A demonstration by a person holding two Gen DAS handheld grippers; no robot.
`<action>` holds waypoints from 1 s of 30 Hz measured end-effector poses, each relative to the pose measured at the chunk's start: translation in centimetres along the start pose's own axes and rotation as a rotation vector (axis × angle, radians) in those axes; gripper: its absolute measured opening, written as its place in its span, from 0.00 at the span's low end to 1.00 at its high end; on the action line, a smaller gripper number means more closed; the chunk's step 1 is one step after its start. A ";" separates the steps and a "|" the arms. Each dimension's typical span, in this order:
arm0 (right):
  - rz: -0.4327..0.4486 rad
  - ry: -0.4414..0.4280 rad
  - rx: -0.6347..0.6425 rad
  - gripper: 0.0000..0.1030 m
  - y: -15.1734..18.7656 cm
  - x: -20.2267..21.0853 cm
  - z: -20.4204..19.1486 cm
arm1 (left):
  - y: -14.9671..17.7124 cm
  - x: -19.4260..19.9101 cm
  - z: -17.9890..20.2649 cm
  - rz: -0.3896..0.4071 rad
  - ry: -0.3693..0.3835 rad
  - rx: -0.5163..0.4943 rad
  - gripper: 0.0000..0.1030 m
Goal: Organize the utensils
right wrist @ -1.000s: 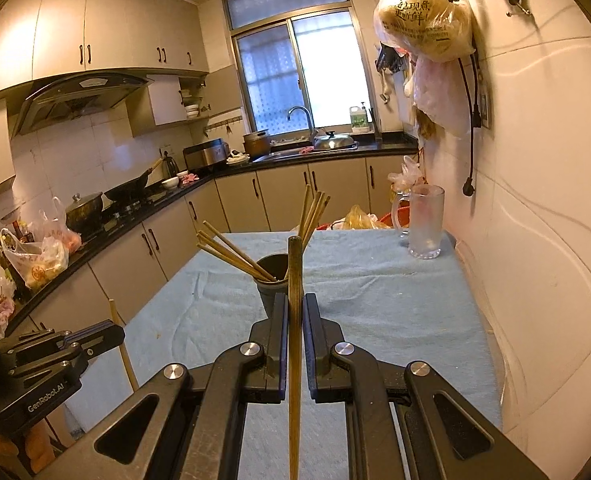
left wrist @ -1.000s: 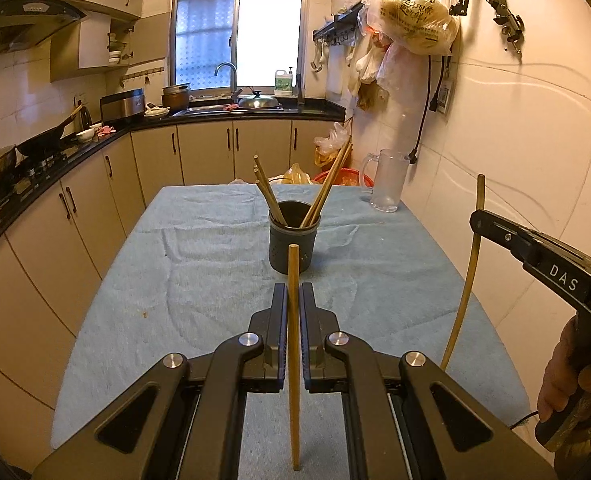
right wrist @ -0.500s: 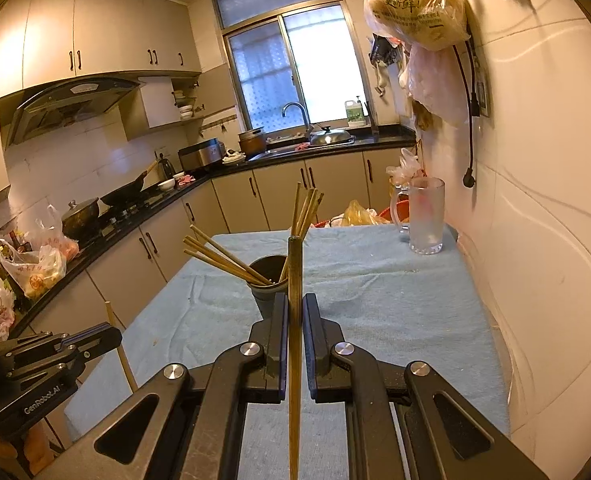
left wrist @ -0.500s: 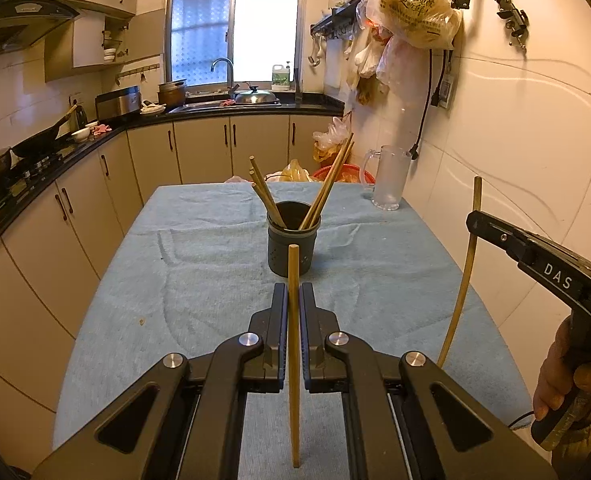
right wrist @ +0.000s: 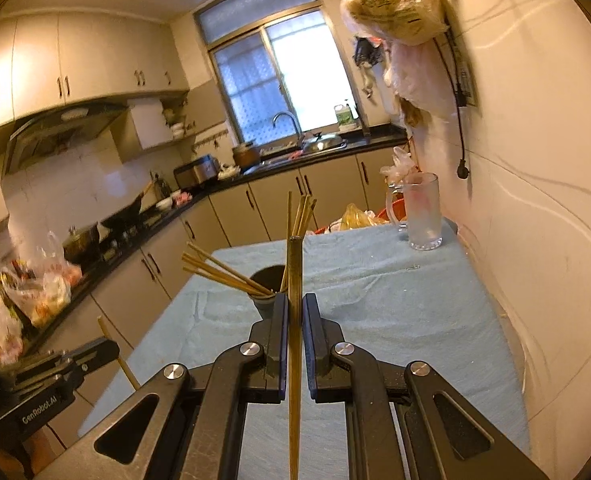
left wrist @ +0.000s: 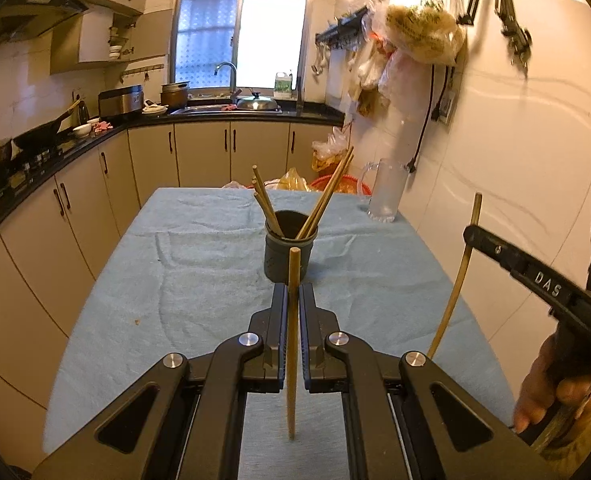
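Note:
A dark round holder with several wooden chopsticks leaning out stands mid-table on the blue cloth. My left gripper is shut on an upright chopstick, just short of the holder. My right gripper is shut on another upright chopstick; the holder sits right behind its fingers. The right gripper also shows at the right of the left wrist view with its chopstick. The left gripper shows at lower left of the right wrist view.
A clear glass mug stands at the table's far right corner by the tiled wall. Plastic bags hang on the wall above. Kitchen counters with a stove and sink run along the left and back.
Both grippers have moved forward toward the holder, each still holding its chopstick. The right wrist view has tilted and drawn closer to the holder.

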State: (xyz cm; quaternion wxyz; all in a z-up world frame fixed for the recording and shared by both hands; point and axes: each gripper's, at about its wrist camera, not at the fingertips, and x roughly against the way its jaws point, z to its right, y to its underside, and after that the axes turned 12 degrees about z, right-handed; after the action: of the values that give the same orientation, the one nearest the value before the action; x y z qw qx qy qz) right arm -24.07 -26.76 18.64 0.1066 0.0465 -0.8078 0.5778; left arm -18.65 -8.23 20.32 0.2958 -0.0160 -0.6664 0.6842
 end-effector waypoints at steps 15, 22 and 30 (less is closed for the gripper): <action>0.049 0.062 -0.103 0.08 0.7 0.8 1.5 | -0.7 0.9 -2.9 0.094 -0.005 0.096 0.05; -0.105 0.030 -0.135 0.08 2.8 -3.1 2.0 | 2.0 -6.7 -5.0 -0.121 -0.092 0.074 0.15; -0.382 0.009 -0.131 0.08 5.2 -11.2 4.0 | 5.7 -17.1 -6.3 -0.365 -0.074 0.069 0.32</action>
State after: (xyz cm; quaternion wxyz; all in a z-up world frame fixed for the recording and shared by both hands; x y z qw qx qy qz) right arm -14.72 -29.34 10.08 0.2207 0.1893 -0.8198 0.4933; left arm -4.06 -9.46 7.99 0.3906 0.1404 -0.6449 0.6418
